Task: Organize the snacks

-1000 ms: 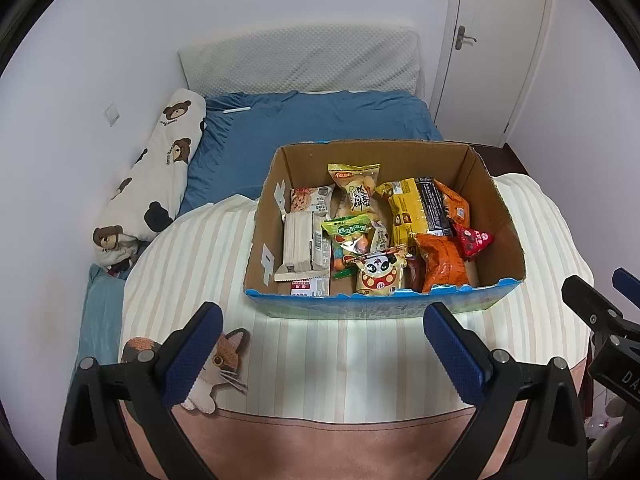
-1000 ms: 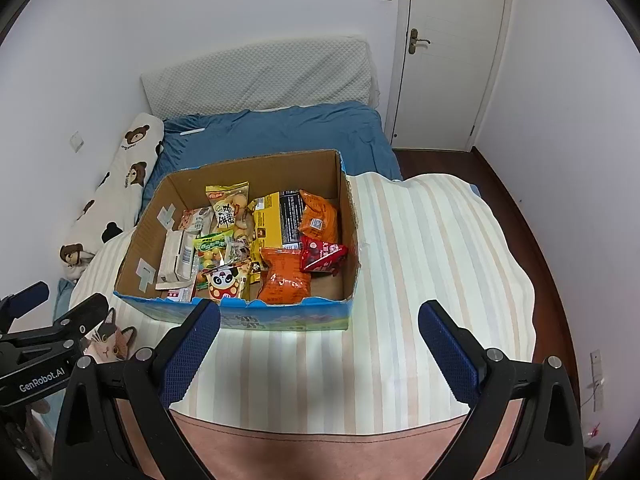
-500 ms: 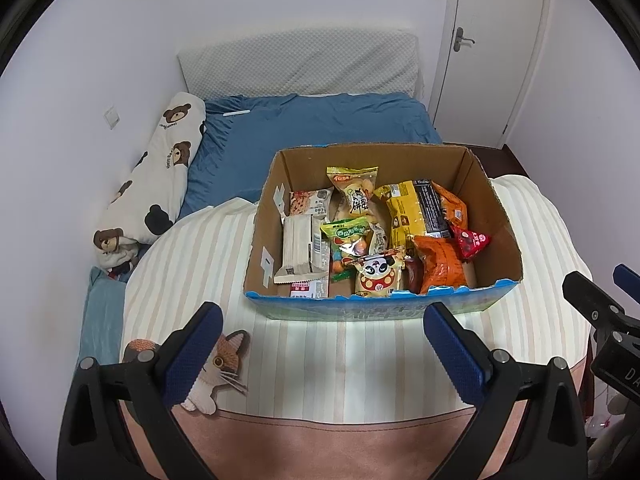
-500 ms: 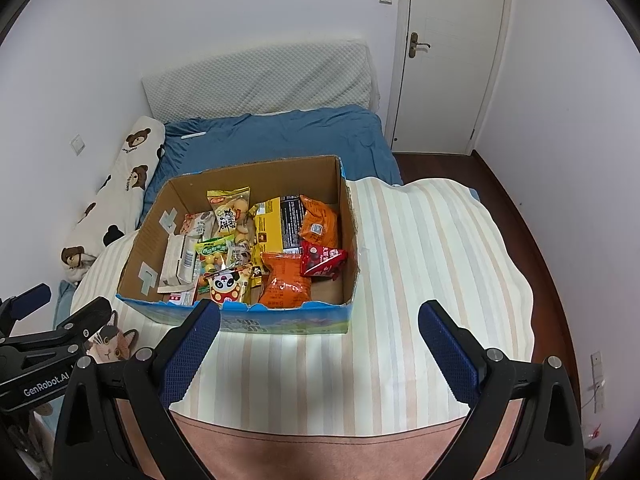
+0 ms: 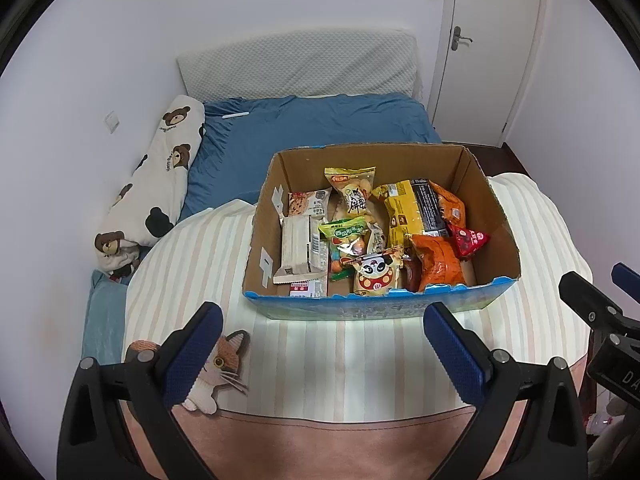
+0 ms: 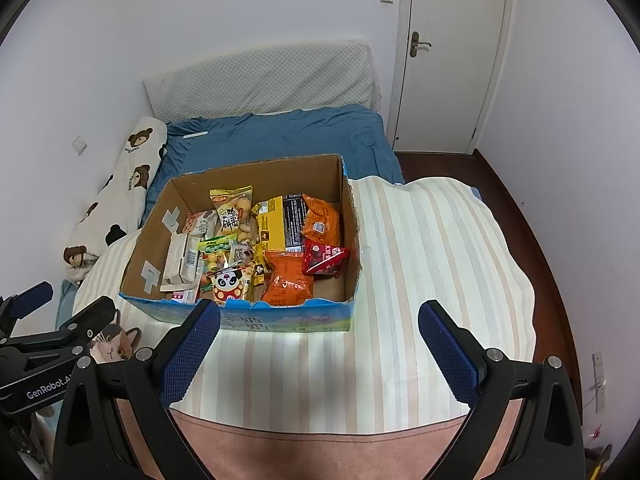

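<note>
My left camera looks down and forward over the bed at the box, straight ahead and near. My right camera sits further right, with the box left of centre. Both share box, bed and door; each glimpses the other claw.

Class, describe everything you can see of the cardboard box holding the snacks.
The cardboard box is open-topped, plain brown inside, with a printed blue outer front wall and a ragged front rim. Pale tape patches stick to its left inner wall. It sits upright on the striped blanket covering the bed, and is crowded with snack packets, among them a panda packet and an orange bag near the front. Neither hand-held gripper touches it.
</note>
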`<state>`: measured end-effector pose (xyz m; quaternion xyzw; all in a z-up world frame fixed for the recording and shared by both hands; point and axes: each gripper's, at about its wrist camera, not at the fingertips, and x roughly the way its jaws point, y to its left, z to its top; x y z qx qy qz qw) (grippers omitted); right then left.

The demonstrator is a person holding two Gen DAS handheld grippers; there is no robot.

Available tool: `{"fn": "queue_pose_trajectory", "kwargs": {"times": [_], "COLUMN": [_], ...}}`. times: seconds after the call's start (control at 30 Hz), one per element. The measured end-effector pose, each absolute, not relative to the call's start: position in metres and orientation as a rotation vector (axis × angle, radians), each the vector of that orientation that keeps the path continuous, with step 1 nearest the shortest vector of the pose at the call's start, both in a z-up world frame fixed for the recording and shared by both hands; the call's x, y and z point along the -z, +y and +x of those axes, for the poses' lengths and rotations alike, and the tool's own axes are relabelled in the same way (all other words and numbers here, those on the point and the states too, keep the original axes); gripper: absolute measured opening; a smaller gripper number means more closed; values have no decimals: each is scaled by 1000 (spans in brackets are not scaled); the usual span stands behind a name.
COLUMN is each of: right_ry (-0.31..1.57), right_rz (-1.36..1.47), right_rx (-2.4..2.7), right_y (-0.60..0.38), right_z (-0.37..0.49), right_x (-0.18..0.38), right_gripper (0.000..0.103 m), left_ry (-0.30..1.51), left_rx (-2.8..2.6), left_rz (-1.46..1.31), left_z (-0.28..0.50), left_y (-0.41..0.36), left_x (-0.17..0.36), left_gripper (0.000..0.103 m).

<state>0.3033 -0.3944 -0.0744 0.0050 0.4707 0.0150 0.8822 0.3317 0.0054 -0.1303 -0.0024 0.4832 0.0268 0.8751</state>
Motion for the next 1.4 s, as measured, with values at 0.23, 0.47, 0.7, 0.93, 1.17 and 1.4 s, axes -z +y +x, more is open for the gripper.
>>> {"fn": "queue_pose_trajectory", "kwargs": {"times": [0.23,0.47,0.7,0.93,1.17,1.4], "right_ry": [975,970,972,971,967,968], "right_rz": [11,10,7,5,10,10], "right_rx": [-32,-29,-32,-39,-43,-46], "right_y": [-394,-396,-396,-396,-396,-396], "right_z": [302,302,302,301,301,301], "right_x": [73,71,71,71,69,68], "right_gripper": [101,101,101,101,101,101], "left_ry": [1000,1001,995,991,985,970], "left_rx": [-55,-51,-49,-51,-55,-61], "left_rz": [-5,-5,-9,-13,-13,-3], "left_z": [330,330,330,329,330,331], "left_y": [4,3,1,3,2,-2], "left_x": [129,128,127,124,122,119], "left_gripper": [103,103,103,103,103,103]}}
